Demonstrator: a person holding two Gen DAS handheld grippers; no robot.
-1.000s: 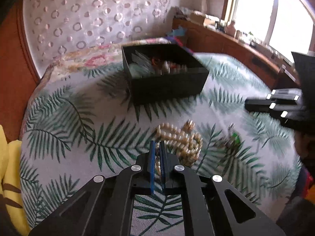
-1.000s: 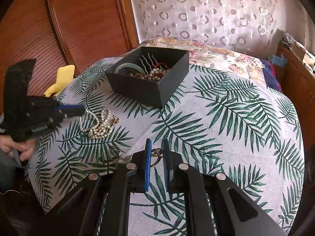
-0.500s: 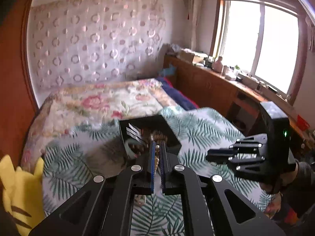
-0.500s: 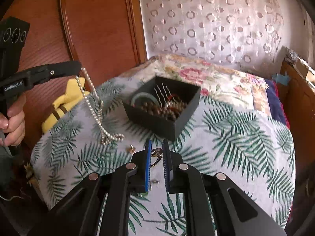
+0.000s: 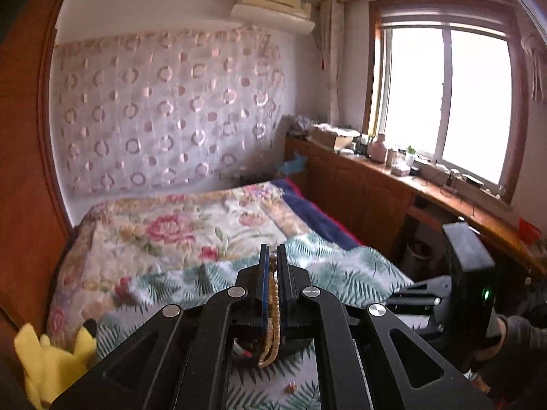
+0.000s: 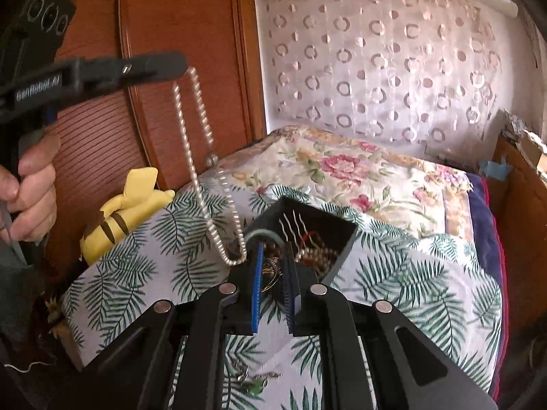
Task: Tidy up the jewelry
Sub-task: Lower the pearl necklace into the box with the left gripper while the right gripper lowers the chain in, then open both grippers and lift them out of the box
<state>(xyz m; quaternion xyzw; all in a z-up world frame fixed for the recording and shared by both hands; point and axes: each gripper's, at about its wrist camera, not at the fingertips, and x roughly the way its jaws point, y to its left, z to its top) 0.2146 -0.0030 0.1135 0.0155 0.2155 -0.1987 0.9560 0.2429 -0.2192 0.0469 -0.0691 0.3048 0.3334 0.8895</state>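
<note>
My left gripper (image 5: 272, 256) is shut on a long pearl necklace (image 5: 272, 294), whose beads run down between the fingers. In the right wrist view the left gripper (image 6: 183, 65) is held high at upper left. The necklace (image 6: 201, 157) hangs from it in a long loop down to the near left corner of the black jewelry box (image 6: 342, 249). My right gripper (image 6: 272, 253) is lifted just in front of that box, shut on a small gold wire piece (image 6: 270, 271). The box holds beads, a pale bangle and hairpins.
The fern-print sheet (image 6: 393, 273) covers the near end of the bed, with a floral quilt (image 6: 342, 167) behind. A yellow plush toy (image 6: 126, 201) lies at the left edge by the wooden wardrobe (image 6: 191, 13). A small green-stoned piece (image 6: 254, 387) lies on the sheet below my right gripper.
Both grippers have risen. The pearl necklace left the sheet and now hangs free from the left gripper. The right gripper carried the small gold piece up towards the box.
</note>
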